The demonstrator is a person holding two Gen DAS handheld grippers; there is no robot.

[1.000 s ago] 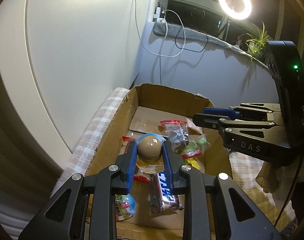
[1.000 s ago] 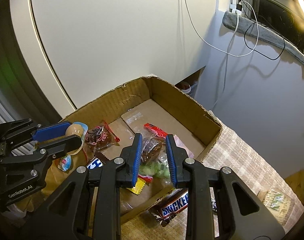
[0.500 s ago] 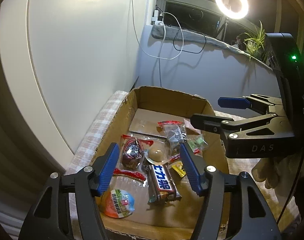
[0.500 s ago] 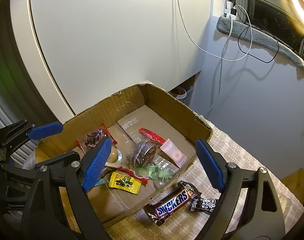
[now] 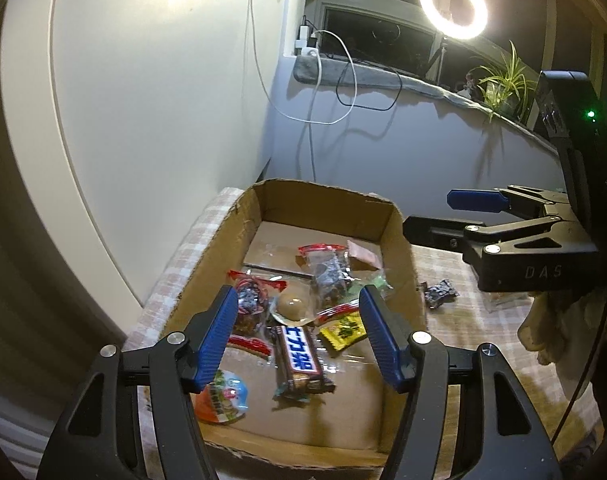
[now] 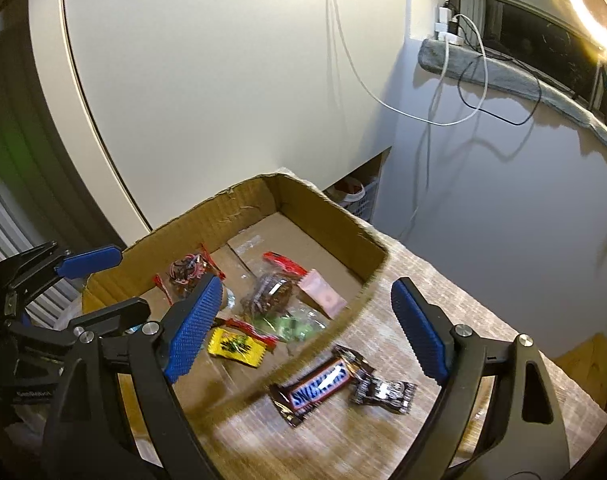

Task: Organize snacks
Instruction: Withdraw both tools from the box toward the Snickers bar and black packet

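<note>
An open cardboard box [image 5: 399,248] [image 6: 335,216] holds several snacks: a brown egg pack [image 5: 292,305], a chocolate bar [image 5: 299,356], a yellow packet [image 5: 343,332] [image 6: 234,346], a round jelly cup [image 5: 223,400] and clear bags [image 5: 327,268] [image 6: 269,292]. My left gripper [image 5: 299,340] is open and empty above the box. My right gripper [image 6: 307,328] is open and empty over the box's right wall. A Snickers bar [image 6: 313,384] and a dark small wrapper [image 6: 383,392] [image 5: 439,292] lie on the checked cloth outside the box.
The checked cloth [image 6: 483,320] covers the table right of the box. A white wall and cables [image 5: 315,80] stand behind. A ring light [image 5: 452,6] and a plant [image 5: 503,80] are at the back right. The right gripper shows in the left wrist view [image 5: 455,212].
My left gripper opened and dropped the brown egg pack into the box, then lifted. My right gripper opened wide and moved right, toward the Snickers bar outside the box.
</note>
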